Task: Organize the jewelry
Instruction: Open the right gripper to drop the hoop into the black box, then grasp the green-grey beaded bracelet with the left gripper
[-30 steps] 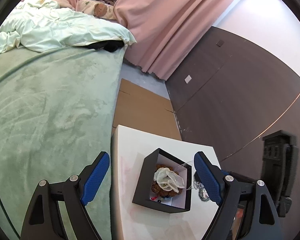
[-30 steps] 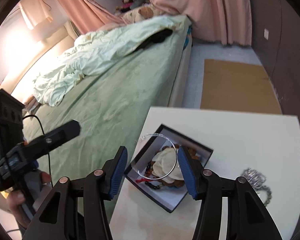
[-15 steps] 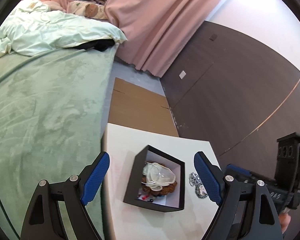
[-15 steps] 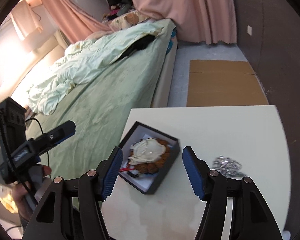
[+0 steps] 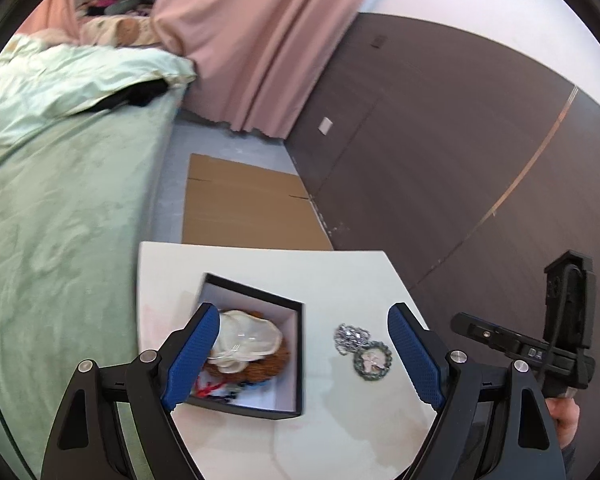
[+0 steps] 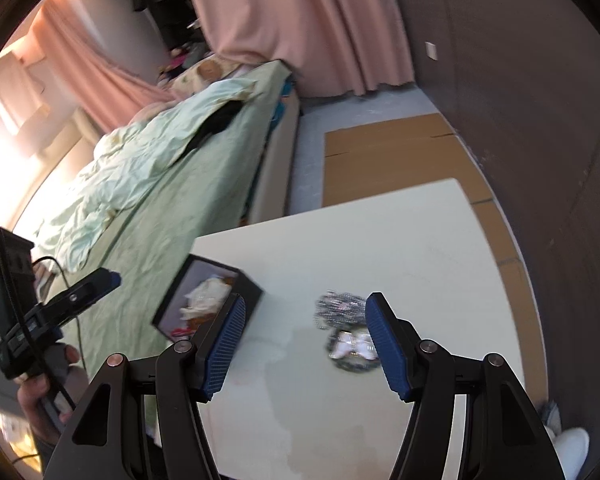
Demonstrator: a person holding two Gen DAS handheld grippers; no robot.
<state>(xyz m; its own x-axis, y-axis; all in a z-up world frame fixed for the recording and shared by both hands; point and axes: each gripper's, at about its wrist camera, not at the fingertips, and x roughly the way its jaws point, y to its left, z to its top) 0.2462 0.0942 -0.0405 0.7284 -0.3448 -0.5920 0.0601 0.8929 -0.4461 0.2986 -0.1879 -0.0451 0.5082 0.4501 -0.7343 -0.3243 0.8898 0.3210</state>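
A black box point(image 5: 256, 292) with a white lining sits on the white table point(image 5: 340, 276) and holds a cream flower piece point(image 5: 248, 340) on something brown, plus red and dark beads. Right of the box lie a silver sparkly piece point(image 5: 350, 336) and a round green-rimmed brooch point(image 5: 373, 362). My left gripper point(image 5: 304, 356) hangs open and empty above the box's right edge. The right wrist view is blurred: the box point(image 6: 208, 300) is at the left. My right gripper point(image 6: 306, 344) is open and empty, with the silver piece point(image 6: 336, 308) and brooch point(image 6: 354, 350) beside its right finger.
A green-covered bed point(image 5: 60, 220) runs along the table's left side. Flat cardboard point(image 5: 240, 208) lies on the floor beyond the table, below a dark panelled wall point(image 5: 460, 160) and pink curtains point(image 5: 260, 40). A hand point(image 6: 44, 396) holds the left gripper's handle.
A thin clear bangle that stood between the right fingers over the box a second ago has left them. Both grippers have swung right, from the box toward the silver pieces.
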